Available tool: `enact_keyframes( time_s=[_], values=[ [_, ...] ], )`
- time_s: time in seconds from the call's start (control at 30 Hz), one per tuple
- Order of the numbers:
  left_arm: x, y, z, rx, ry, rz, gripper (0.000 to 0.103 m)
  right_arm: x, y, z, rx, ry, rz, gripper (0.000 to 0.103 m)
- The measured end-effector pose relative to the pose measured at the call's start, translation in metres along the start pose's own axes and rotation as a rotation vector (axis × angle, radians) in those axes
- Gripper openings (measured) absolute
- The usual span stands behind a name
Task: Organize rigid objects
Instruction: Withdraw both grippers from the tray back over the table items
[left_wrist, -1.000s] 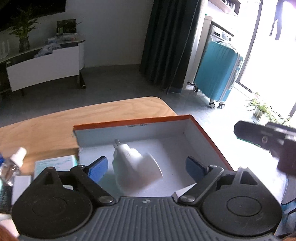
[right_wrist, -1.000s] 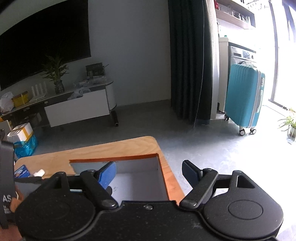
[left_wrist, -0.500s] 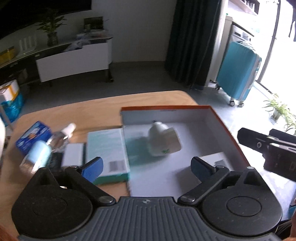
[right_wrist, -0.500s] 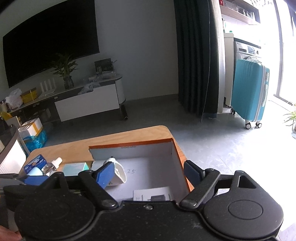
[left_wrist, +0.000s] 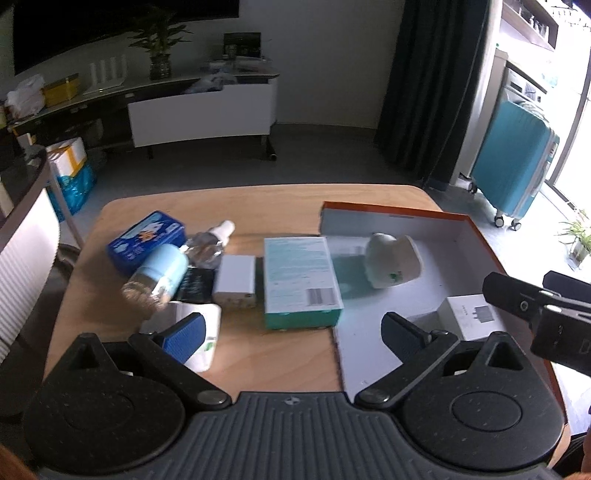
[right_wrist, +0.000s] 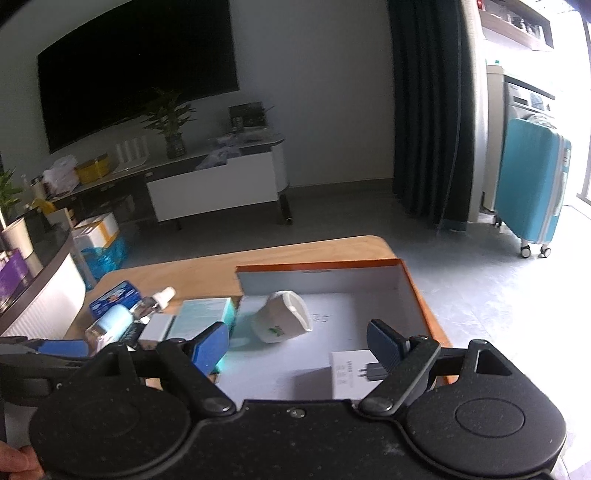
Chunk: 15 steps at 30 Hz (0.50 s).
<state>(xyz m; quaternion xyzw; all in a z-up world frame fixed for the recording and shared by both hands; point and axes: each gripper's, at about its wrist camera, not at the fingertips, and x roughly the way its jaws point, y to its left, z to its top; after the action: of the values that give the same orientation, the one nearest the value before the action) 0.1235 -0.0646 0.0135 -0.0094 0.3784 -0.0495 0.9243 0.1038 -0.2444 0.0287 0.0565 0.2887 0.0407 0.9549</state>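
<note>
An open orange-rimmed box (left_wrist: 476, 230) (right_wrist: 417, 291) sits on the right of the wooden table. A white cup-shaped object (left_wrist: 393, 260) (right_wrist: 282, 321) lies on its side inside it, with a small white carton (left_wrist: 471, 317) (right_wrist: 349, 373) nearer me. A teal box (left_wrist: 299, 280) lies just left of the orange box. My left gripper (left_wrist: 291, 332) is open and empty, held above the table's near edge. My right gripper (right_wrist: 299, 343) is open and empty above the orange box.
Left of the teal box lie a small white box (left_wrist: 236, 278), a clear bottle (left_wrist: 208, 245), a light-blue capped jar (left_wrist: 157, 275), a blue tin (left_wrist: 146, 236) and a white packet (left_wrist: 201, 332). A teal suitcase (left_wrist: 513, 162) stands on the floor beyond.
The white cup-shaped object was let go and now lies in the orange box. My left gripper has pulled back and swung left, bringing the table's clutter into view. The right gripper has pulled back too.
</note>
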Motion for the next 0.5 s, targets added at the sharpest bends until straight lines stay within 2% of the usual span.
enact_keyframes(
  time_s=[0.5],
  values=[
    [-0.009, 0.032, -0.013, -0.058, 0.003, 0.026, 0.103, 0.002, 0.033, -0.006, -0.062, 0.026, 0.052, 0.097]
  ],
)
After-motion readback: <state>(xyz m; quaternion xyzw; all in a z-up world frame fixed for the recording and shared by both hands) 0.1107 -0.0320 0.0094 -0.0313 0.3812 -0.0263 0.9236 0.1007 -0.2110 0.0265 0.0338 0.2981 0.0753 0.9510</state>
